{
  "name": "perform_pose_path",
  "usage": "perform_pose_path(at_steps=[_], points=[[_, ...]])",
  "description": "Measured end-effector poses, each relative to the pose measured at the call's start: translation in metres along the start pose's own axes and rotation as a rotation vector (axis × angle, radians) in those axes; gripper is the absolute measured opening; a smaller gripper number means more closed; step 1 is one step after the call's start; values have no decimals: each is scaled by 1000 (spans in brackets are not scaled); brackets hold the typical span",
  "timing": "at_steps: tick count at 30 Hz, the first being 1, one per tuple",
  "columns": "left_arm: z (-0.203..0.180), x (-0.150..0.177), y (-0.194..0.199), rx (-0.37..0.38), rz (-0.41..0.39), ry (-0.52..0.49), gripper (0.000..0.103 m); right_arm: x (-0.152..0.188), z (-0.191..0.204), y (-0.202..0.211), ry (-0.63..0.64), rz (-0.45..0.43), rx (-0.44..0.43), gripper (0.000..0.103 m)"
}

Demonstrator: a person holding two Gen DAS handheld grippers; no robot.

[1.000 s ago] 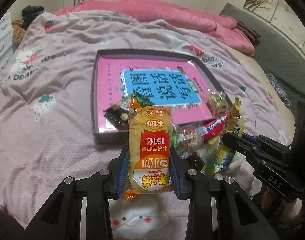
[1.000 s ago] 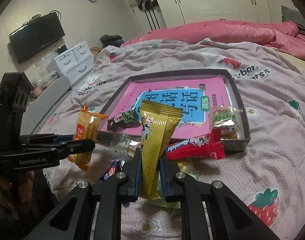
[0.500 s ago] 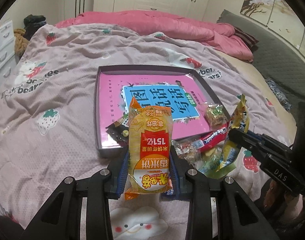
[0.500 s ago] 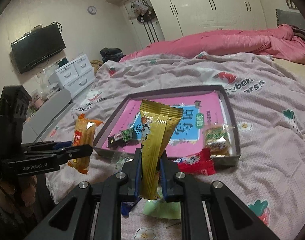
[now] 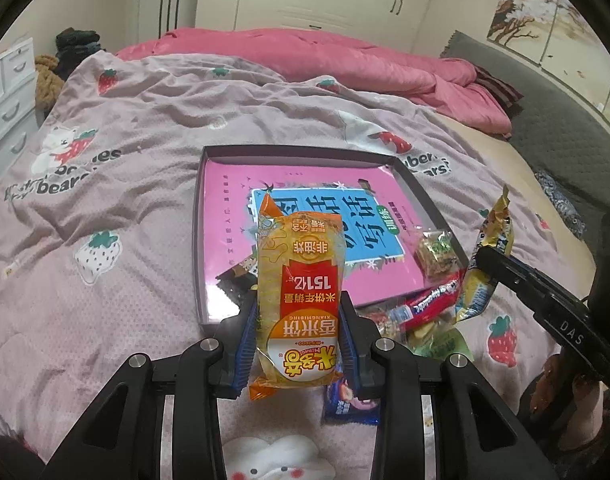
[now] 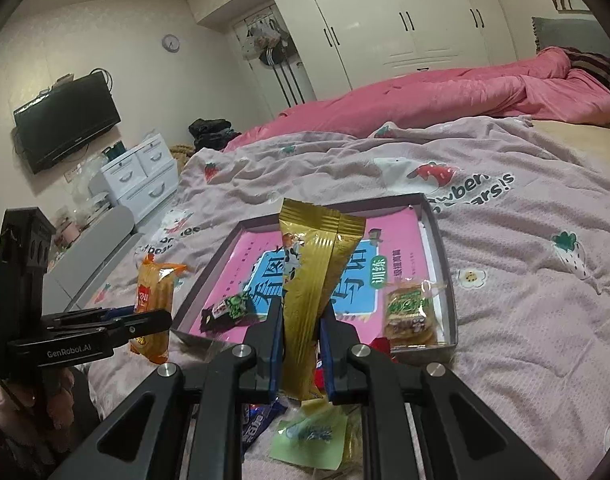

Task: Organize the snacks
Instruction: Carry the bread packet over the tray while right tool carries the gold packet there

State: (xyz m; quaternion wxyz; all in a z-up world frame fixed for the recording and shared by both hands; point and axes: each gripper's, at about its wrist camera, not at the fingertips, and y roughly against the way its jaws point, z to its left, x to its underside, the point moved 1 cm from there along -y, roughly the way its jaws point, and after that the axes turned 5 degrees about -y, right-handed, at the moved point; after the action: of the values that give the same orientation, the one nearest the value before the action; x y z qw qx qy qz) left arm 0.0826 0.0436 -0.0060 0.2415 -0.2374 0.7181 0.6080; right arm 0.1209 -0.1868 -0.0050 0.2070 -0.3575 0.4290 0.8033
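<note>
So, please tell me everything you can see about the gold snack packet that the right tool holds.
The gold packet is a long, narrow sachet of shiny foil with a ribbed, crimped seal at its top and a small cow picture on its front. It stands nearly upright, slightly twisted, with its upper part fanning wider. The right tool is shut on its lower half, blue pads pressing both sides; nothing else touches it. Its bottom end hangs free above the loose snacks on the bedspread, in front of the shallow box.

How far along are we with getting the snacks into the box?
Done: two snacks lie in the box, a dark one and a clear-wrapped one. In hand: left gripper holds the orange rice cracker pack, right gripper the gold packet. Left: several snacks on the blanket.
</note>
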Motion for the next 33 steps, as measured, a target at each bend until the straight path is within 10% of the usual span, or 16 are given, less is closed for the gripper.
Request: perform_pose_path(at_steps=[33], points=[[-11, -32, -47, -10, -45, -28, 38, -21, -14, -7, -23, -60, 40, 16]])
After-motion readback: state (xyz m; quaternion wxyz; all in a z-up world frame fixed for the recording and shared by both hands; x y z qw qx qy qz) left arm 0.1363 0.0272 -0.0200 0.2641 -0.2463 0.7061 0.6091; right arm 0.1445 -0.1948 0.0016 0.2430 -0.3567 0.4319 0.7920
